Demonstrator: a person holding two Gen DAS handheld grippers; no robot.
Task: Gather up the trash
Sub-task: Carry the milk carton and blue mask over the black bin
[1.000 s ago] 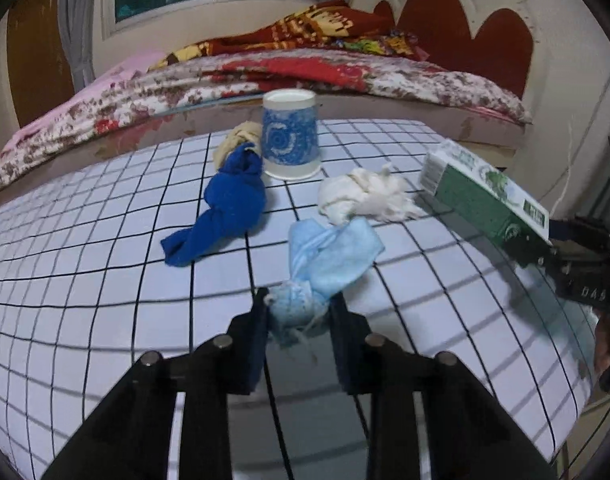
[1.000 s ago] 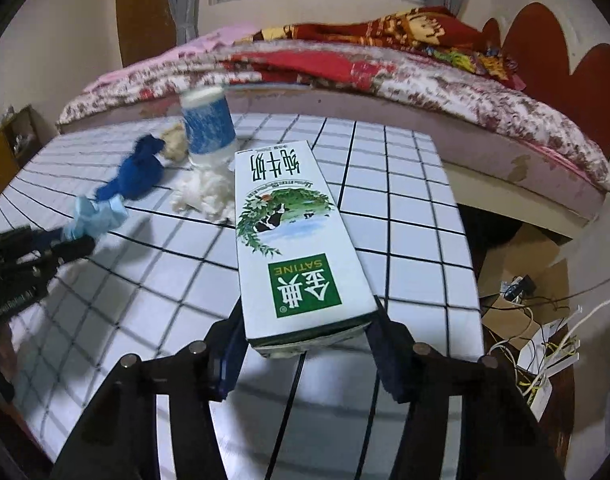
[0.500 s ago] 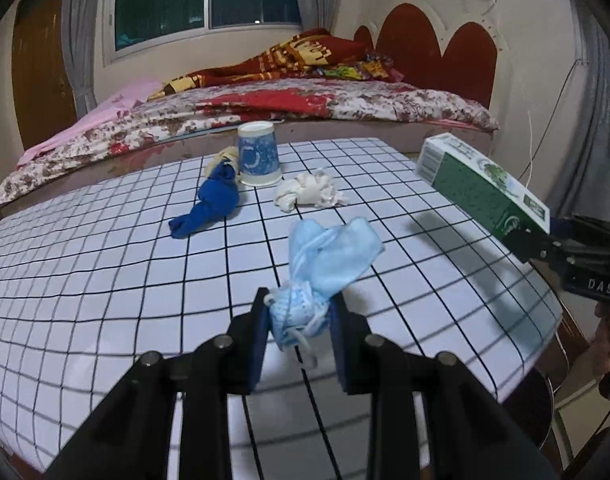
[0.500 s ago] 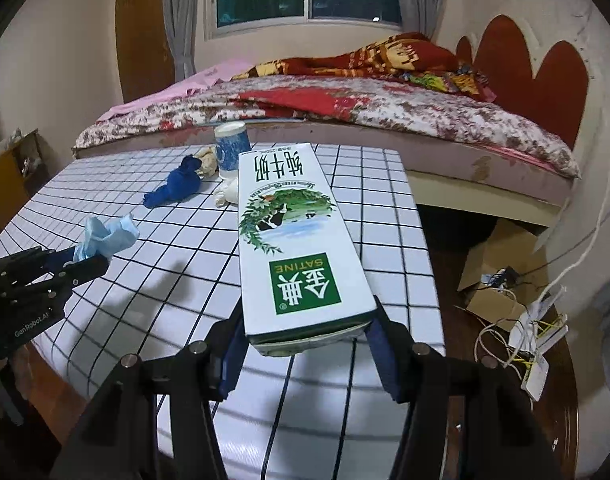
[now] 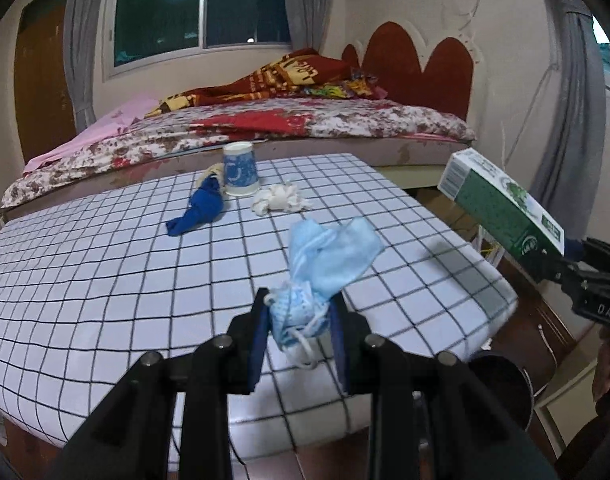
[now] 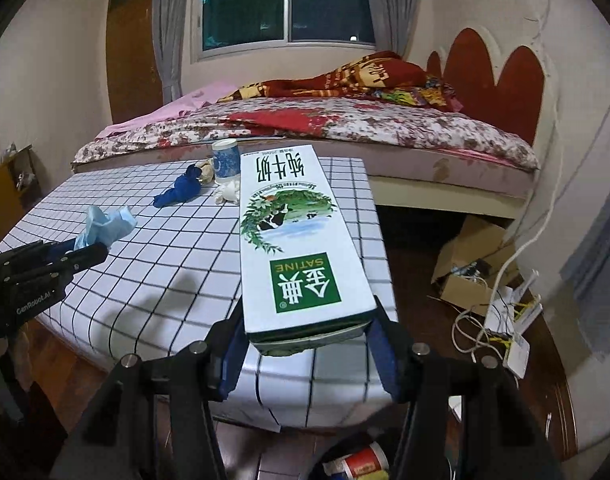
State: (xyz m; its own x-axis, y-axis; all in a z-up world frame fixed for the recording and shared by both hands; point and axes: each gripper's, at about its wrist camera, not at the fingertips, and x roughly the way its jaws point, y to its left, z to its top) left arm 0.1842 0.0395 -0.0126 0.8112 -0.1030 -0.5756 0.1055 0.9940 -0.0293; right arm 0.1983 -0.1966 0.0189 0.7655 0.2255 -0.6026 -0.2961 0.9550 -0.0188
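My left gripper point(image 5: 299, 316) is shut on a crumpled light-blue face mask point(image 5: 325, 256), held above the near edge of the checked table point(image 5: 105, 264). My right gripper point(image 6: 309, 340) is shut on a white and green milk carton point(image 6: 293, 236), lifted over the table's right corner; the carton point(image 5: 501, 204) also shows in the left wrist view, as the mask point(image 6: 107, 222) does in the right. Still on the table, far side: a blue paper cup point(image 5: 240, 169), a dark blue cloth point(image 5: 199, 212), a white tissue wad point(image 5: 279, 198) and a beige scrap point(image 5: 211, 170).
A dark bin point(image 5: 501, 384) stands on the floor below the table's near right corner, with cans inside point(image 6: 357, 462). A bed point(image 5: 265, 128) lies behind the table. A cardboard box point(image 6: 473, 256) and cables point(image 6: 497, 320) litter the floor at right.
Both grippers have drawn back from the table and risen, carrying the mask and the carton. The table looks farther away and the bin has come into view below.
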